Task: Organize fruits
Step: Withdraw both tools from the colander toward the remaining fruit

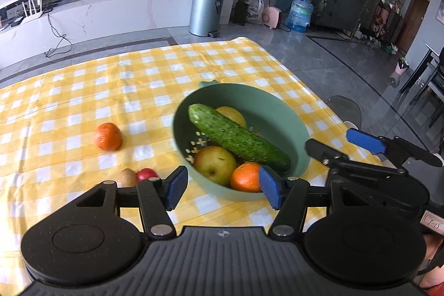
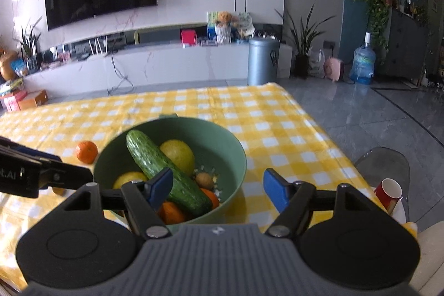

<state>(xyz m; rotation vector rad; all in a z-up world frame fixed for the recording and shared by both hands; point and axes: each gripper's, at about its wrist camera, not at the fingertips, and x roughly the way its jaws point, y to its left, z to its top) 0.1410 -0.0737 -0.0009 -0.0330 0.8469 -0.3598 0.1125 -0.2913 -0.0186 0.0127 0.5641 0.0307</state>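
Observation:
A green bowl (image 1: 288,118) (image 2: 236,154) stands on the yellow checked tablecloth (image 1: 111,79). In it lie a cucumber (image 1: 238,138) (image 2: 163,168), a yellow-green apple (image 1: 215,164), an orange (image 1: 245,176) (image 2: 170,212) and a yellow fruit (image 1: 231,115) (image 2: 177,154). On the cloth left of the bowl sit a loose tangerine (image 1: 108,136) (image 2: 86,151), a brownish fruit (image 1: 126,178) and a small red fruit (image 1: 146,174). My left gripper (image 1: 222,189) is open above the bowl's near rim, holding nothing. My right gripper (image 2: 217,192) is open over the bowl's near right side, also holding nothing.
The table's right edge (image 2: 333,146) drops to a grey floor with a clear chair (image 2: 385,165). A red paper cup (image 2: 390,194) stands at the near right. A grey bin (image 1: 205,10) and a water jug (image 1: 301,10) stand beyond the table.

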